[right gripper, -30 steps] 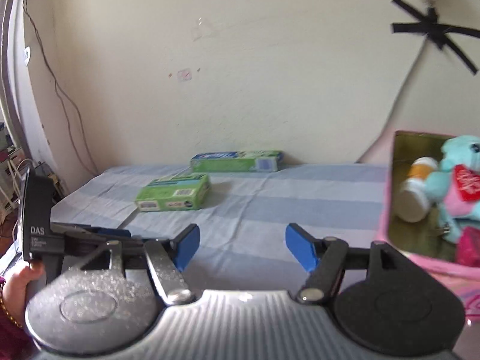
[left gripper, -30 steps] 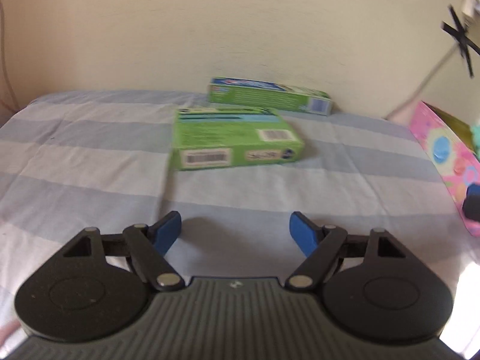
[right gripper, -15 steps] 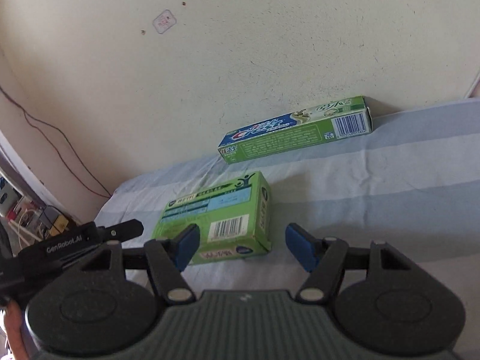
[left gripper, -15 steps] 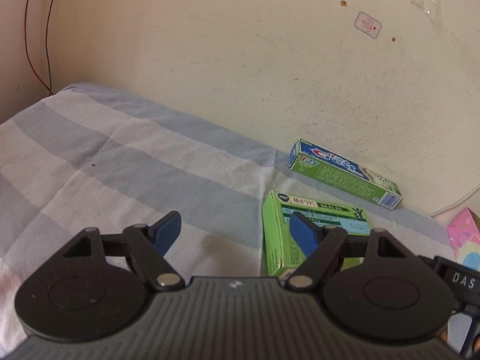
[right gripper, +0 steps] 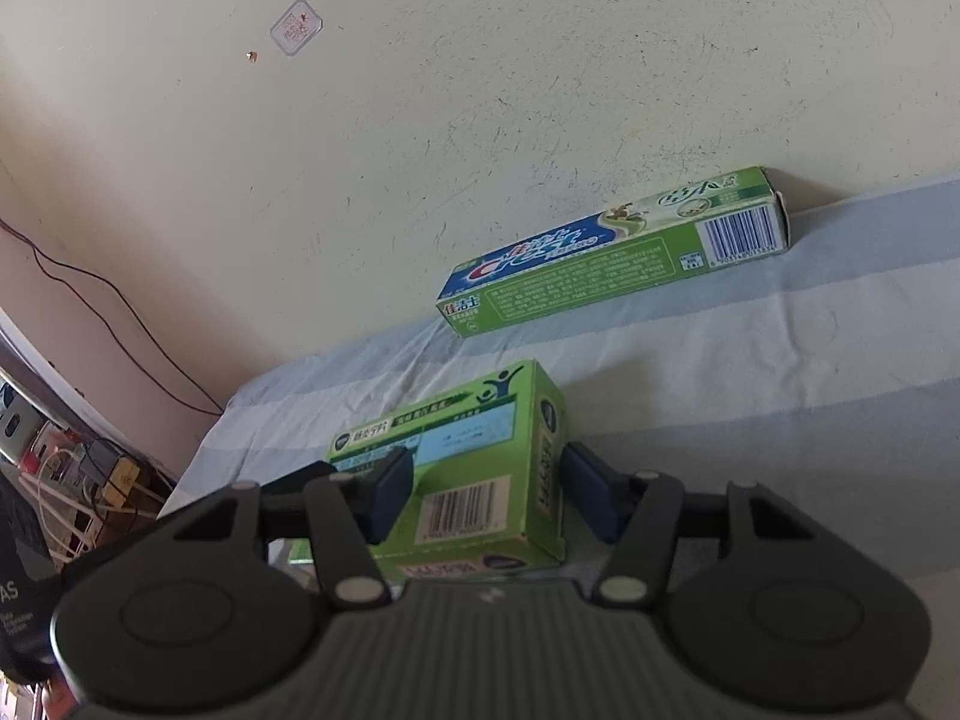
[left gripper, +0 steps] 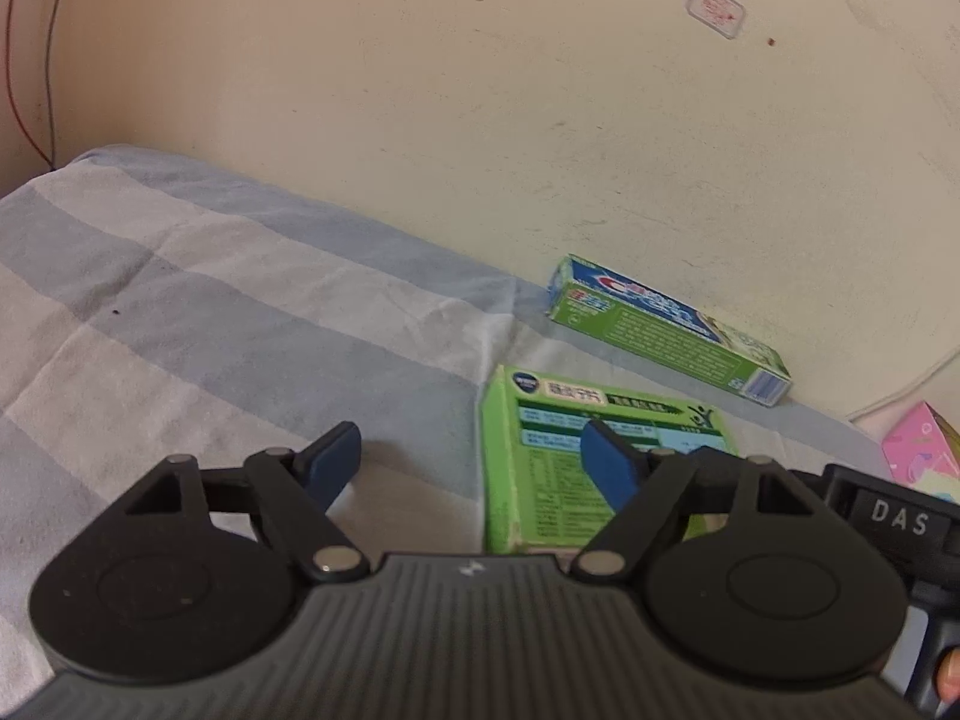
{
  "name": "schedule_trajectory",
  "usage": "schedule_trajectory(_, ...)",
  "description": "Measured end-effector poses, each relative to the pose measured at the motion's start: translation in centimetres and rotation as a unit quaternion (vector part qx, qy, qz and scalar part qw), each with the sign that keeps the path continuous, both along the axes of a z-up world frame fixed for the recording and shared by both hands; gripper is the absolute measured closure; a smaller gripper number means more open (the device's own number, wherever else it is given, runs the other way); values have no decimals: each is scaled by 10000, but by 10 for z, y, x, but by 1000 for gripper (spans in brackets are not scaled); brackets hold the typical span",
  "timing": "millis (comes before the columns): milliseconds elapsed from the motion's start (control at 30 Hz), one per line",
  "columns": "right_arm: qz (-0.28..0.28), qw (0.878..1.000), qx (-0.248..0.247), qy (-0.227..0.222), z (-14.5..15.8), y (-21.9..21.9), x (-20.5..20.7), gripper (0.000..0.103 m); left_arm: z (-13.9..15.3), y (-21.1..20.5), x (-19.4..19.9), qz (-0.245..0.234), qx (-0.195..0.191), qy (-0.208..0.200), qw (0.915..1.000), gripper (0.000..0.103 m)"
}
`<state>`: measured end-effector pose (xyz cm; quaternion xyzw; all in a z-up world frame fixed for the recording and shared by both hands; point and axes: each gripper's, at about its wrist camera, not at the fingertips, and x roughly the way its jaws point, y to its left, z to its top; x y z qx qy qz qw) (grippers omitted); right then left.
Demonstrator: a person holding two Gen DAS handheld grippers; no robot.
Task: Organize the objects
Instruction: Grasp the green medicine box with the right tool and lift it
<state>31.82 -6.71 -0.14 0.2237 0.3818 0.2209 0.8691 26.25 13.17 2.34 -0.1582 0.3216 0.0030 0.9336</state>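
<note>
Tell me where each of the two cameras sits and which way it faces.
Left wrist: on the left tool, facing down across the striped bedsheet towards the wall; a fingertip shows at lower right.
Right wrist: on the right tool, whose jaws are closing around the flat green cardboard box.
Shared: that box and the long green toothpaste carton by the wall.

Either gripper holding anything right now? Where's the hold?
Left gripper: nothing. Right gripper is closing across the flat green box, near its barcode end; firm contact cannot be told.
</note>
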Motion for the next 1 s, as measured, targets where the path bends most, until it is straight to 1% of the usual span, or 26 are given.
schedule_trajectory(33, 15, 10000, 39, 43, 0, -2, -2, 53, 0, -5, -1, -190, -7, 0, 9998, 22)
schedule_trajectory(67, 42, 9999, 89, 101, 0, -3, -4, 56, 0, -13, -4, -415, -8, 6, 9991, 25)
schedule_trajectory(100, 17, 9998, 135, 139, -1, -7, -8, 61, 0, -20, -7, -522, 29, -23, 9986, 28)
schedule_trajectory(133, -18, 9995, 240, 205, -2, -12, -12, 63, 1, -26, -10, -585, 60, -34, 9983, 30)
schedule_trajectory(200, -64, 9991, 346, 254, -4, -22, -21, 64, 3, -40, -16, -706, 271, -78, 9971, 30)
schedule_trajectory(333, -187, 9990, 304, 270, -2, -38, -40, 65, 4, -56, -28, -898, 238, -20, 9957, 30)
schedule_trajectory(467, -295, 9988, 250, 313, 1, -59, -67, 65, 5, -73, -49, -1139, 190, 49, 9933, 30)
schedule_trajectory(600, -352, 9988, 213, 269, -1, -98, -116, 64, 4, -102, -89, -1574, 184, 51, 9874, 28)
schedule_trajectory(667, -428, 9986, 186, 230, 1, -119, -145, 63, 4, -118, -110, -1840, 173, 44, 9828, 28)
schedule_trajectory(733, -558, 9981, 165, 181, 4, -146, -178, 62, 1, -140, -137, -2209, 90, 58, 9752, 28)
schedule_trajectory(800, -785, 9968, 107, 84, 6, -171, -210, 57, -1, -163, -160, -2634, 83, 39, 9646, 27)
schedule_trajectory(833, -888, 9960, 67, 2, 7, -184, -226, 55, -3, -177, -170, -2917, 79, 13, 9565, 26)
schedule_trajectory(867, -990, 9950, 31, -83, 9, -195, -241, 49, -5, -191, -179, -3217, 138, 30, 9467, 26)
schedule_trajectory(900, -1078, 9940, 21, -157, 11, -207, -255, 46, -5, -201, -186, -3440, 186, 27, 9388, 26)
schedule_trajectory(933, -1157, 9931, 35, -209, 12, -218, -269, 40, -6, -212, -194, -3721, 205, 43, 9280, 26)
schedule_trajectory(967, -1233, 9920, 65, -263, 12, -228, -280, 37, -6, -219, -197, -3927, 178, 96, 9195, 26)
schedule_trajectory(1000, -1295, 9910, 92, -327, 13, -237, -292, 35, -5, -223, -199, -4067, 129, 141, 9134, 27)
